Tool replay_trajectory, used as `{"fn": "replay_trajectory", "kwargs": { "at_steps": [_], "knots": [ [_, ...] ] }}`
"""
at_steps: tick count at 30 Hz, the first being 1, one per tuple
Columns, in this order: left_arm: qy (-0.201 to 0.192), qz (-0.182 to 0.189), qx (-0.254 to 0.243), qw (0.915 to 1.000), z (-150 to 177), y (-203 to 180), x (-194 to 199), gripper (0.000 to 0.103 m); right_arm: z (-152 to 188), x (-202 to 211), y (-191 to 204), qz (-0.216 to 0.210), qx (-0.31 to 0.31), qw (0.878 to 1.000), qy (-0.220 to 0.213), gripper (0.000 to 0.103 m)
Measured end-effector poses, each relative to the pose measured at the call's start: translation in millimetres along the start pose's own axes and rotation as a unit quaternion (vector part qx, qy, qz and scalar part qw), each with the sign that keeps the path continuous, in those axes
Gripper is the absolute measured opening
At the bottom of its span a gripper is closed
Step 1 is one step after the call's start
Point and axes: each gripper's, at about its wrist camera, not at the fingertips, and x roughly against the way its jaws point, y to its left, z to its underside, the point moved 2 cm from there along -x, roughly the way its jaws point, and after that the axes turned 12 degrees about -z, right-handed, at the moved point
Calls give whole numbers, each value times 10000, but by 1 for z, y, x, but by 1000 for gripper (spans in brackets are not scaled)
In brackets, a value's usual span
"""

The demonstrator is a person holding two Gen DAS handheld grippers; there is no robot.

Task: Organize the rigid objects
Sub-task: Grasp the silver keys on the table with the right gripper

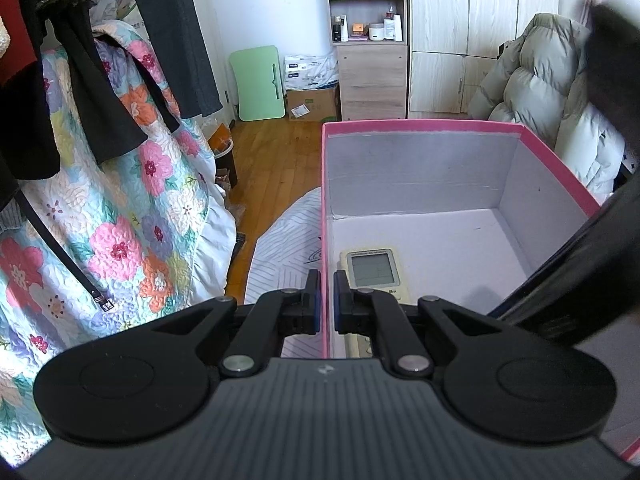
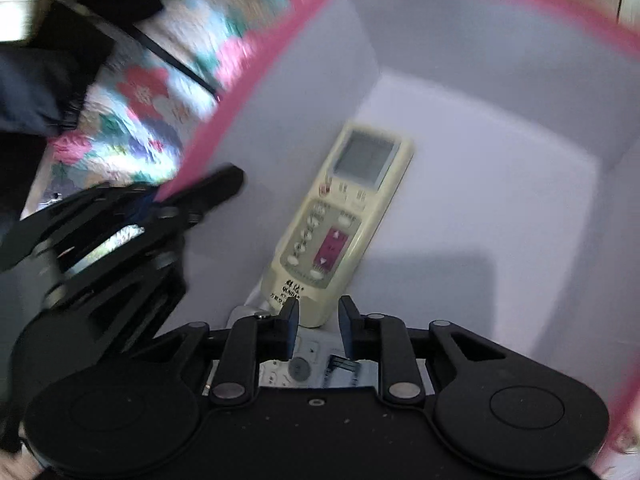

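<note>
A pink-rimmed box (image 1: 420,124) with a pale lilac inside stands in front of me. A cream air-conditioner remote (image 1: 374,268) lies on its floor by the left wall; it also shows in the right wrist view (image 2: 340,216). My left gripper (image 1: 327,292) is shut on the box's left wall, one finger on each side. My right gripper (image 2: 318,320) is inside the box, open, just above the remote's near end. A second white remote (image 2: 316,364) lies under its fingers. The left gripper also shows in the right wrist view (image 2: 160,200), clamped on the pink rim (image 2: 240,80).
A floral quilt (image 1: 132,216) and dark hanging clothes (image 1: 80,80) are at the left. A padded coat (image 1: 540,92) is behind the box at the right. A shelf unit (image 1: 366,36), a wardrobe (image 1: 480,32) and cardboard boxes (image 1: 312,100) stand across the wooden floor.
</note>
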Motion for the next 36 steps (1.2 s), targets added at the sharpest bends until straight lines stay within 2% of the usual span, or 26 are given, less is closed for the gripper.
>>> {"fn": "replay_trajectory", "kwargs": {
  "at_steps": [5, 9, 12, 14, 20, 24, 28, 29, 30, 31, 32, 36],
  "knots": [
    [-23, -65, -112, 9999, -1, -4, 0, 6, 32, 79, 19, 12, 476, 9953, -845, 28],
    [-48, -137, -201, 9997, 0, -7, 1, 6, 73, 138, 14, 488, 516, 9873, -1419, 30],
    [-62, -165, -255, 9995, 0, -10, 4, 6, 101, 155, -5, 924, 352, 9836, -1506, 32],
    [-85, -177, -339, 9992, 0, -13, 5, 6, 122, 157, -16, 1116, 206, 9828, -1456, 34],
    [-88, -299, -448, 9985, -2, -16, 6, 7, 174, 120, -48, 1884, -45, 9742, -1243, 41],
    [-107, -364, -503, 9980, -2, -16, 7, 6, 182, 95, -50, 2222, 157, 9683, -1133, 49],
    [-145, -361, -477, 9981, -2, -16, 8, 6, 185, 79, -57, 2484, 301, 9615, -1139, 49],
    [-157, -355, -467, 9982, -2, -17, 9, 6, 190, 76, -61, 2476, 317, 9608, -1204, 41],
    [-173, -355, -462, 9981, -2, -17, 10, 6, 191, 78, -62, 2442, 369, 9602, -1302, 25],
    [-188, -370, -470, 9980, -2, -17, 11, 6, 191, 81, -63, 2391, 365, 9608, -1352, 20],
    [-197, -373, -476, 9980, -2, -17, 12, 6, 192, 86, -65, 2299, 294, 9615, -1477, 6],
    [-219, -362, -455, 9981, -1, -14, 12, 6, 191, 112, -64, 1915, 98, 9600, -2039, 5]
  ]
}}
